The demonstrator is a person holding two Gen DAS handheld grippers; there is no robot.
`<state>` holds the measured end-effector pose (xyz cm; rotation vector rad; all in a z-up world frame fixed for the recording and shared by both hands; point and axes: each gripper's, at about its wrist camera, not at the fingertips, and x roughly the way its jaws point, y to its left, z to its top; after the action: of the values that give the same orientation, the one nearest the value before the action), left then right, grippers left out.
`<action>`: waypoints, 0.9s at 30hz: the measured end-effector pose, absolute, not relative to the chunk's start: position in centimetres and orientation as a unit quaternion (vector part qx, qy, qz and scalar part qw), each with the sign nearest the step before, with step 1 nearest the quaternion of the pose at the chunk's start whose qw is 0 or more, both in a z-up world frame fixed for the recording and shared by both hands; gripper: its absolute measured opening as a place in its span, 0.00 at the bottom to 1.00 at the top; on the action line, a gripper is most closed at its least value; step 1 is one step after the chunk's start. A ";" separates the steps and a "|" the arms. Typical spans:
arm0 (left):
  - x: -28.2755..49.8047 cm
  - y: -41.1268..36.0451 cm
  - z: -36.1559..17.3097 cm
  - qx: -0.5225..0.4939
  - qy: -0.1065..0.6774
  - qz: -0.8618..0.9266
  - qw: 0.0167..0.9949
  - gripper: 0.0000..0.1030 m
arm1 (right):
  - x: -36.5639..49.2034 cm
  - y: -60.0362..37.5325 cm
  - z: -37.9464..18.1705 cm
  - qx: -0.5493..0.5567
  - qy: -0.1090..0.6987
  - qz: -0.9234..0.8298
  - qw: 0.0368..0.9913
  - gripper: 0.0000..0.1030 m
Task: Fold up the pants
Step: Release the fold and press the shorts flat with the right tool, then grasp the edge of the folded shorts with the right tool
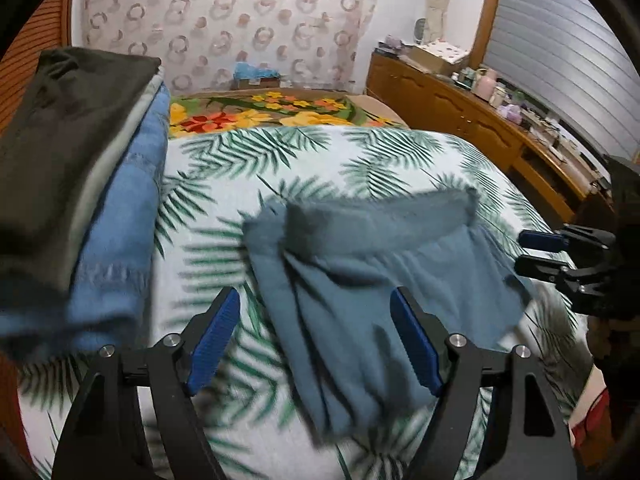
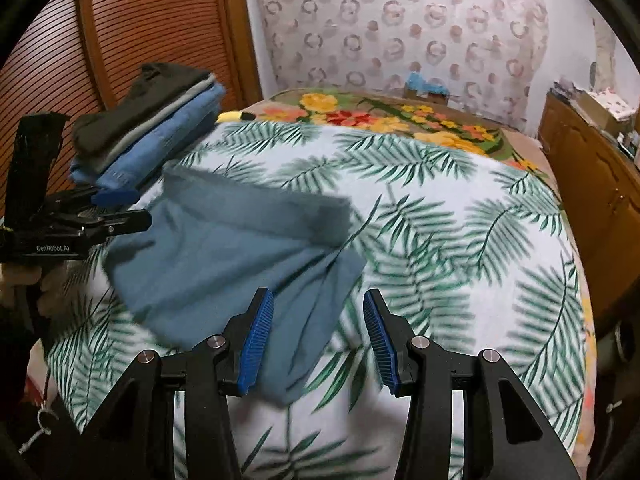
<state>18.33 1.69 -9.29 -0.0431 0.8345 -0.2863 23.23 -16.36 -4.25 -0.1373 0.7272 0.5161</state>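
The blue-grey pants (image 1: 372, 280) lie bunched and partly folded on the bed, on a palm-leaf cover (image 1: 312, 160). In both views motion blur softens the cloth's edges, so seams and waistband are hard to make out, and which end is which cannot be told. In the left wrist view the pants fill the centre and lower middle of the frame, with one thick fold raised across the top. In the right wrist view they sit left of centre.

The left gripper (image 1: 316, 336) hangs over the near end of the pants, jaws spread wide with nothing between the blue pads (image 1: 214, 340). Its right finger covers part of the cloth. The right gripper (image 2: 318, 338) also has its jaws spread, empty, over the lower right corner of the pants. Its left pad overlaps the cloth in the picture, though whether it touches cannot be told.

Each gripper shows in the other's view only at the frame edge: the right one at the middle right of the left wrist view, cut off, and the left one at the middle left of the right wrist view.

A stack of folded clothes (image 2: 152, 128), dark on top and blue below, rests at the upper left. A floral blanket (image 2: 400, 116) lies beyond the cover. A wooden dresser (image 1: 460, 108) with cluttered small items stands at the right.
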 end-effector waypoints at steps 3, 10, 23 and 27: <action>16.6 1.4 -9.5 -0.016 0.408 -0.149 0.901 0.70 | 21.9 -16.5 -4.4 -0.063 0.357 0.257 0.896 0.42; 14.8 1.3 -10.3 -0.021 0.417 -0.156 0.895 0.69 | 20.1 -16.6 -5.2 -0.057 0.371 0.258 0.890 0.37; 15.3 1.1 -11.5 -0.009 0.425 -0.139 0.895 0.69 | 19.7 -15.9 -5.5 -0.063 0.381 0.247 0.889 0.30; 15.3 1.0 -11.6 -0.002 0.421 -0.136 0.897 0.69 | 19.6 -16.0 -5.6 -0.065 0.379 0.255 0.887 0.07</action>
<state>15.28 1.04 -11.56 -0.0037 0.8723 -0.2812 19.59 -15.99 -5.60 -0.1345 0.7869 0.5293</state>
